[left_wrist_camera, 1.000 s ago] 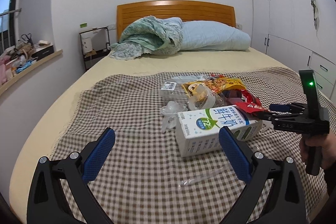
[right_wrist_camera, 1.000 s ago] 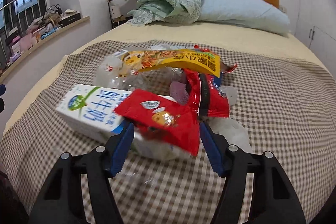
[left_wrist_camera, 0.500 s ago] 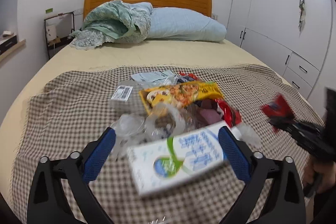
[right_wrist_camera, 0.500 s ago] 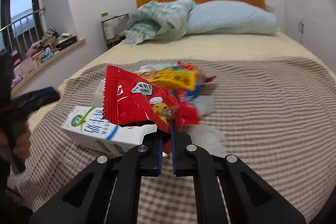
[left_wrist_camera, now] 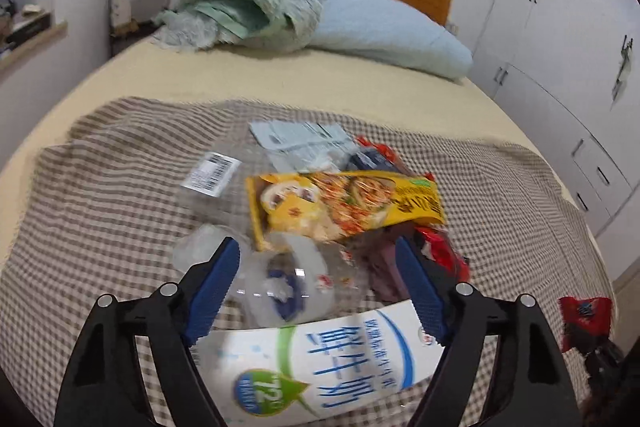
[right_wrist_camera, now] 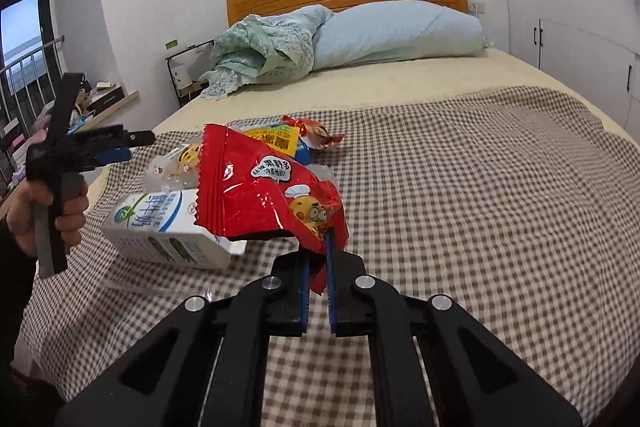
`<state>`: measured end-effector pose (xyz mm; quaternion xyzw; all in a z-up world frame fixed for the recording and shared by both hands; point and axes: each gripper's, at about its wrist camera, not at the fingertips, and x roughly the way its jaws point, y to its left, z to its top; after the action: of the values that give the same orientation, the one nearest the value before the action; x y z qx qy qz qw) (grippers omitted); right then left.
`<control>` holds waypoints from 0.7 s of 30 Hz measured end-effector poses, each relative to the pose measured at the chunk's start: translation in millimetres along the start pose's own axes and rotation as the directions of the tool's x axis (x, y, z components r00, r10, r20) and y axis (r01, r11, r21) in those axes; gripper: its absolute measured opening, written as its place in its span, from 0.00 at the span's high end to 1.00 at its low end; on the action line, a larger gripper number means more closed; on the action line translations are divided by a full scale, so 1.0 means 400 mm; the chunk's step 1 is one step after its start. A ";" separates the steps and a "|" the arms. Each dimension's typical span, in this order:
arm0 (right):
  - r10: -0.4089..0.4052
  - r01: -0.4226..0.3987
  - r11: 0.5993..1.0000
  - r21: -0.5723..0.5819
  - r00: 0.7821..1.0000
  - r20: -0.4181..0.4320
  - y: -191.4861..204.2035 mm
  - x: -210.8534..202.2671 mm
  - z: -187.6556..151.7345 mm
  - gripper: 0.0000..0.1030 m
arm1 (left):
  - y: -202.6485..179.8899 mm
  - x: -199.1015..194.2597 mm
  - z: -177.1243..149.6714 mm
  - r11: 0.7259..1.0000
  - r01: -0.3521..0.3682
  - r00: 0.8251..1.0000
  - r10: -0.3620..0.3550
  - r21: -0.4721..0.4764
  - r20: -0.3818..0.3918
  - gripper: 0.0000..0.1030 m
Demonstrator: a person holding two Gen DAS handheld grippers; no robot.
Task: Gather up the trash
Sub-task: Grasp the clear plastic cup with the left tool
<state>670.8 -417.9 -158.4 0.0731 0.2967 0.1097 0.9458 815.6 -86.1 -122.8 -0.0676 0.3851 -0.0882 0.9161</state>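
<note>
A pile of trash lies on the checked cloth (right_wrist_camera: 480,207) spread over the bed. My right gripper (right_wrist_camera: 318,247) is shut on a red snack wrapper (right_wrist_camera: 256,191) and holds it up off the cloth, to the right of the pile. My left gripper (left_wrist_camera: 316,251) hangs over the pile with its jaws closing. A white milk carton (left_wrist_camera: 320,367) and a clear plastic bottle (left_wrist_camera: 288,287) lie between its fingers, and I see no pad pressing on them. Just beyond the fingertips lies a yellow noodle packet (left_wrist_camera: 344,203). In the right wrist view a hand holds the left gripper (right_wrist_camera: 132,145) above the carton (right_wrist_camera: 160,223).
More wrappers and a clear labelled pack (left_wrist_camera: 212,173) lie behind the noodle packet. A blue pillow (right_wrist_camera: 400,31) and a green quilt (right_wrist_camera: 260,55) rest by the wooden headboard. White wardrobes (left_wrist_camera: 560,67) stand to the right, with a bedside stand (right_wrist_camera: 188,75) and a cluttered sill at left.
My right gripper shut on the red wrapper and lifted it away from the pile. My left gripper moved in over the milk carton and bottle, and its jaws narrowed.
</note>
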 end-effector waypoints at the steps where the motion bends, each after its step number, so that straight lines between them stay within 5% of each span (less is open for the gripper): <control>1: 0.003 -0.003 1.000 0.006 1.000 -0.001 -0.002 0.000 -0.005 0.93 | -0.001 0.008 0.000 1.000 -0.009 1.000 0.009 0.013 -0.008 0.27; 2: 0.010 -0.010 1.000 0.015 1.000 -0.001 -0.009 0.000 -0.012 0.93 | 0.000 0.028 0.000 0.999 -0.037 0.999 0.038 0.007 -0.020 0.30; 4: 0.021 -0.021 0.999 0.027 1.000 -0.007 -0.015 0.000 -0.023 0.93 | 0.021 0.059 -0.002 0.998 -0.052 0.996 0.049 -0.039 -0.072 0.64; 6: 0.030 -0.029 0.999 0.031 0.999 -0.019 -0.015 0.001 -0.034 0.93 | 0.060 0.084 -0.012 0.989 0.003 0.994 -0.019 -0.148 -0.111 0.88; 11: 0.040 -0.038 0.998 0.047 0.998 -0.040 -0.008 -0.017 -0.063 0.93 | 0.070 0.036 -0.014 0.973 0.111 0.989 -0.128 -0.204 -0.073 1.00; 21: 0.046 -0.045 0.996 0.079 0.999 -0.007 0.035 -0.163 -0.051 0.93 | -0.073 -0.311 0.004 0.992 0.127 0.991 -0.128 0.028 0.035 1.00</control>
<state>604.7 -419.2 -136.5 0.1168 0.3031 0.1198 0.9381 727.9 -88.0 -29.8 -0.0819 0.3622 -0.1502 0.9163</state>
